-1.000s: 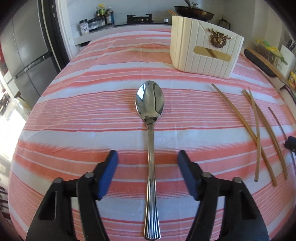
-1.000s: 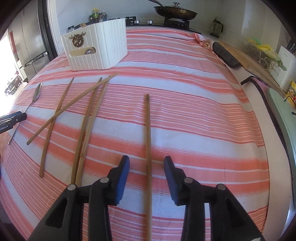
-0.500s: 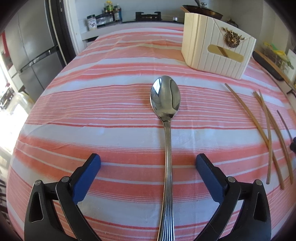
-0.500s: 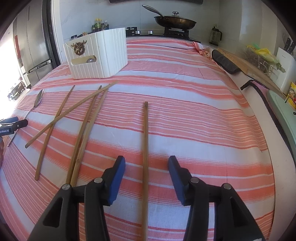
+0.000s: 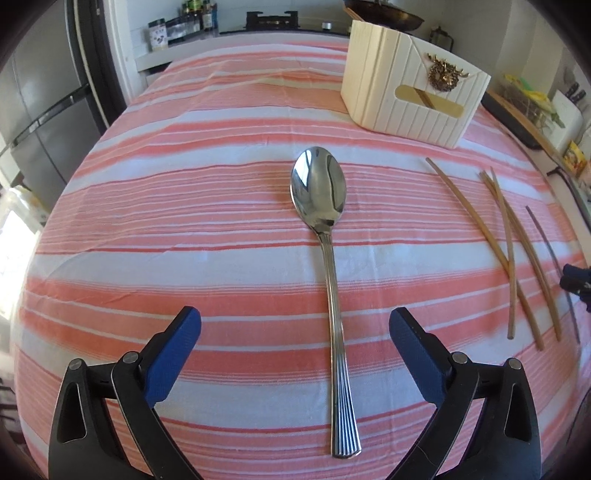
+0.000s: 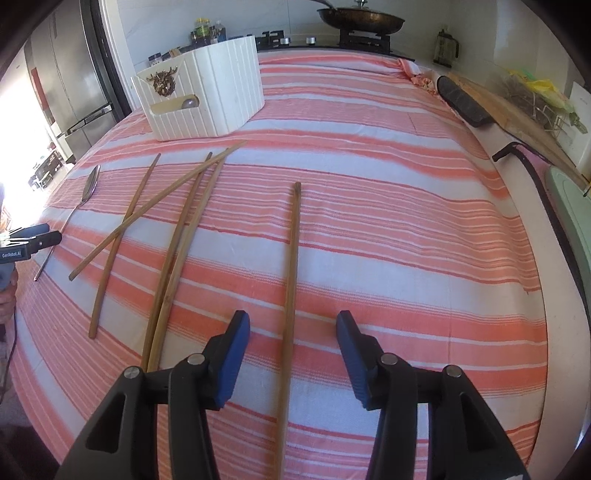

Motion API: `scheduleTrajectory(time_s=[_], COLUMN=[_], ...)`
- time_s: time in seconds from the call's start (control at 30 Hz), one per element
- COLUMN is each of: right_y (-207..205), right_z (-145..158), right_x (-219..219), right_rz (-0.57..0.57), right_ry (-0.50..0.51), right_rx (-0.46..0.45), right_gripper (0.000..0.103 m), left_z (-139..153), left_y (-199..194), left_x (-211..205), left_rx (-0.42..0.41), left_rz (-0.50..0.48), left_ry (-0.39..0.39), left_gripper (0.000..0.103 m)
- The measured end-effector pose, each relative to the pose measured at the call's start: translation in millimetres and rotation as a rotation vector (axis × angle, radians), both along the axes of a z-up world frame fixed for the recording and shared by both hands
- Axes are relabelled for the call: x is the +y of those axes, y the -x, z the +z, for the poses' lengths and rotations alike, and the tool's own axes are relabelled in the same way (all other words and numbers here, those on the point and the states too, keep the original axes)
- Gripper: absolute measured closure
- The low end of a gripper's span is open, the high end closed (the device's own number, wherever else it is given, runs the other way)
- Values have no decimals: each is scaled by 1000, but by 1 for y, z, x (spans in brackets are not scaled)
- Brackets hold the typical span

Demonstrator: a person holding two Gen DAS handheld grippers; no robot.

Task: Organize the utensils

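A steel spoon [image 5: 332, 258] lies on the striped cloth, bowl pointing away, its handle between the fingers of my left gripper [image 5: 295, 332], which is open wide and empty above it. My right gripper [image 6: 291, 332] is open and empty, its fingers either side of a single wooden chopstick [image 6: 291, 280]. Several more chopsticks [image 6: 173, 236] lie to its left; they also show in the left wrist view [image 5: 509, 251]. A white ribbed utensil holder [image 5: 410, 92] stands at the back; it also shows in the right wrist view [image 6: 207, 96]. The spoon shows far left in the right wrist view [image 6: 88, 188].
The table has a pink and white striped cloth [image 6: 369, 221]. A stove with a pan [image 6: 362, 18] is behind it. A fridge [image 5: 37, 110] stands at the left. A dark tray [image 6: 463, 101] and a wooden board lie at the right edge.
My left gripper opened wide and moved closer over the spoon. My right gripper opened a little wider around the single chopstick. Nothing on the table moved.
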State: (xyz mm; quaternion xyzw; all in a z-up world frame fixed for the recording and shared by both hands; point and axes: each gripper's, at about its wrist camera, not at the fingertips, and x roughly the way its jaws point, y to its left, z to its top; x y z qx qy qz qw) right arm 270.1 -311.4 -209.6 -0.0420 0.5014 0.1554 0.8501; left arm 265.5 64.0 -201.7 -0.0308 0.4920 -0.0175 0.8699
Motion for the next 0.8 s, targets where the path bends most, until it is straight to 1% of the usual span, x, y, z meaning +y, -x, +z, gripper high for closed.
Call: scheduleTrajectory(time_s=[0.1,0.2,0.27,0.33,0.53,0.57,0.6,0.63,0.67,0.7,0.73,0.77,0.8], right_y=[-7,-18,-26,-36,-64,-69,-75,-79,-85,-90,-95,-99,-102], right_z=[2,2,1,0,-2,-2,-2,-1,-1,-1,0,0,0], right_x=[-4,-1,2,7,32,36,38,40,41,40,40,38,36], right_rz=[23,52,70,81,103,95,82,64,44,23,9,-6,-20], right_ry=[6,37,58,77,119,129,130,120,113,113,101,77,51], right_rx=[66,112,128,138,126,120,123,127,132,134,139,145,145], right_gripper=[53,53,54,53,54,55,58,68,74,90,97,97,97], left_z=[2,-3,-5,-7,-9,-9,-9,-9,-8,-6,-3,-1,1], left_y=[-13,-31,-43,-53,-81,-86,-90,-94,-97,-98,-98,-99,-99], left_x=[-2,-13,-16,-15,-11,-13,-14,-16,-17,-18,-21,-24,-27], left_rx=[18,65,81,94,122,124,126,127,121,113,100,90,92], left_rz=[-27,-65,-54,-31,39,44,48,51,51,51,41,24,16], left_ry=[-9,-53,-97,-117,-98,-99,-103,-99,-76,-61,-65,-68,-79], left_gripper=[1,1,1,1,0,0,2,4,14,26,37,62,61])
